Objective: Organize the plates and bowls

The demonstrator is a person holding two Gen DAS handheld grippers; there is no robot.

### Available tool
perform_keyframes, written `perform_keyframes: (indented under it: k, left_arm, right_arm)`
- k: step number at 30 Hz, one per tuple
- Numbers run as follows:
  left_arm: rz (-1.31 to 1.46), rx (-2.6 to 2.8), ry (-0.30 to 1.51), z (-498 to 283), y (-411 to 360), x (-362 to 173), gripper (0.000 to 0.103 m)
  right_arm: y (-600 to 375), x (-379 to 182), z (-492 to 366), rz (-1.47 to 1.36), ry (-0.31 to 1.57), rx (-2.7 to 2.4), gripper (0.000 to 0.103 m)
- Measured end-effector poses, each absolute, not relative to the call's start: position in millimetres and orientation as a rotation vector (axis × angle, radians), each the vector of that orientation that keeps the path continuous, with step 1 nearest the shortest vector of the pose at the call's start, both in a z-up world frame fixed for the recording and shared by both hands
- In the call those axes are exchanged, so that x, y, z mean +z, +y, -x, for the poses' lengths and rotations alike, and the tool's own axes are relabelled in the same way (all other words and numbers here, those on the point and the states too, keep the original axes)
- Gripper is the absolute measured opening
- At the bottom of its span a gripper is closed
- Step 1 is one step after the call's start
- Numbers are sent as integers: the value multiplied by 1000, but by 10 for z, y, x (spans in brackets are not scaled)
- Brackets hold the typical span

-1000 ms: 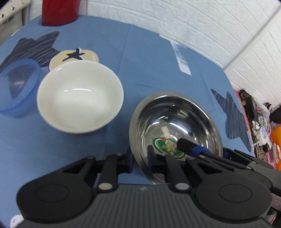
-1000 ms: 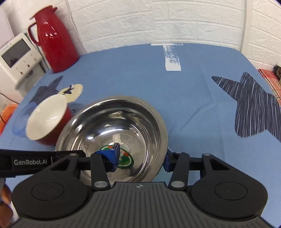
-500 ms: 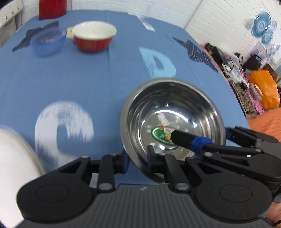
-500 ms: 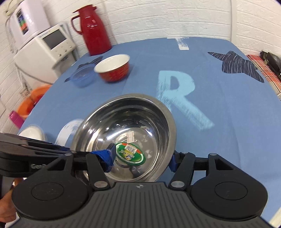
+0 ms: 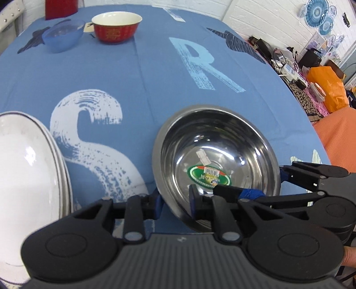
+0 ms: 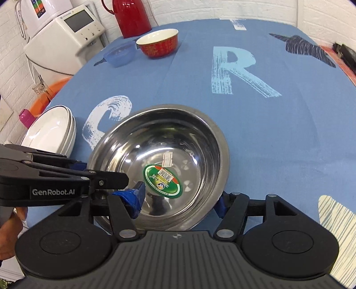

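Both grippers, left (image 5: 174,203) and right (image 6: 180,201), clamped the steel bowl's (image 5: 218,155) rim, which needed level, matched lowering beside the plates (image 5: 29,169).

We count three bowls: steel bowl (image 6: 178,155) near, red bowl (image 6: 159,42) far, blue plastic bowl (image 6: 121,53) far left. White plates (image 6: 53,131): stack near left, about three. One red flask (image 6: 131,16).

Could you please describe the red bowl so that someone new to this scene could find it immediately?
Look to the far end of the blue tablecloth, just in front of the red thermos. The red bowl stands there beside a translucent blue bowl. It alone is red outside, white inside.
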State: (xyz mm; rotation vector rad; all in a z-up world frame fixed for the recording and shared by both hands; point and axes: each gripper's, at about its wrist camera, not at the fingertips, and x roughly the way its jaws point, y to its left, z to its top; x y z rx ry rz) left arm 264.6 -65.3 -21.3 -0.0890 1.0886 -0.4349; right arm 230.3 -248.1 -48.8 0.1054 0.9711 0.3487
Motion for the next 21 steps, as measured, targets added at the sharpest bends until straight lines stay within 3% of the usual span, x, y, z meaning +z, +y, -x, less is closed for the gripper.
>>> perform_keyframes:
  k: [2,12,21]
  left_arm:
    - [82,-415,1079,-2666,-609,-175,49]
    - [166,-372,912,-3017,-25,500,54]
    - [505,-208,934,-4367,246,434,54]
  right_arm:
    - [-2547,-443,-2294,-122,971,346,48]
    - [-2710,130,-2665,-137,844,322,49]
    - [-2233,237,-4194,-165,841,355,49]
